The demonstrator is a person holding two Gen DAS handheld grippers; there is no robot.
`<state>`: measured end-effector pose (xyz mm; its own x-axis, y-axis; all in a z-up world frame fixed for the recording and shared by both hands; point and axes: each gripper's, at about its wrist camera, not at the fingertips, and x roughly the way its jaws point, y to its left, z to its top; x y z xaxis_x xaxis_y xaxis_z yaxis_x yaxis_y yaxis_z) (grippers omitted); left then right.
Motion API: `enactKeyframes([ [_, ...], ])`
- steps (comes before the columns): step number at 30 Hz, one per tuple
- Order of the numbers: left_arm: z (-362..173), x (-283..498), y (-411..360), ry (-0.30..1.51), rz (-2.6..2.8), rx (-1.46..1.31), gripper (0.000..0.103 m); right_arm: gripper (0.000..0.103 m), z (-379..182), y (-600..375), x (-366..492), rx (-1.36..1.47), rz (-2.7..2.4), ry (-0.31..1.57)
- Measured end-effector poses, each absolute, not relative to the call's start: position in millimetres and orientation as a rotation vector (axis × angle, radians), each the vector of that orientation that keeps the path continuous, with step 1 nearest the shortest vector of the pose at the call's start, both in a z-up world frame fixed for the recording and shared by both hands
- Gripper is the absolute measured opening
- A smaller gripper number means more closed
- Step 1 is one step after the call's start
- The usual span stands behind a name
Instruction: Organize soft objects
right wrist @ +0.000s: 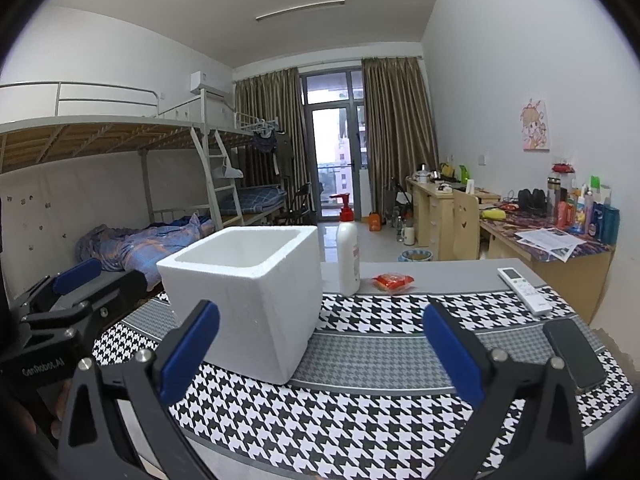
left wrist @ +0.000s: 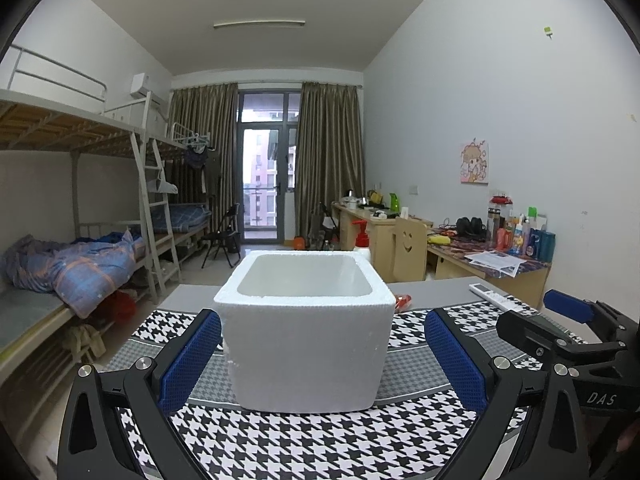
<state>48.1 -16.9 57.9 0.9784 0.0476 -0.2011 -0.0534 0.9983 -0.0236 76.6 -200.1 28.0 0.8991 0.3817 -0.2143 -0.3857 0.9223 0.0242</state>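
A white foam box (left wrist: 308, 340) stands open-topped on the houndstooth mat (left wrist: 304, 444), and the part of its inside that shows is bare. My left gripper (left wrist: 322, 320) is open, its blue pads (left wrist: 192, 360) flanking the box's near face without touching it. In the right wrist view the foam box (right wrist: 248, 292) sits ahead to the left. My right gripper (right wrist: 320, 314) is open and holds nothing. A soft red packet (right wrist: 393, 282) lies on the grey table behind the mat; the same red packet (left wrist: 403, 302) peeks from behind the box's right corner.
A white pump bottle (right wrist: 347, 256) stands just right of the box. A white remote (right wrist: 524, 290) and a black phone (right wrist: 574, 356) lie at the mat's right end. The other gripper (left wrist: 544, 316) hovers at right. Bunk beds and desks line the room beyond.
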Motion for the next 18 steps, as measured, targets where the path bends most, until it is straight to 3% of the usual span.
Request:
enactKeyframes([
  [18,43.9,15.7,-23.5,0.185,0.033,0.000,0.102,0.103,13.2,-206.1,52.3,-0.009,0.396,0.221],
])
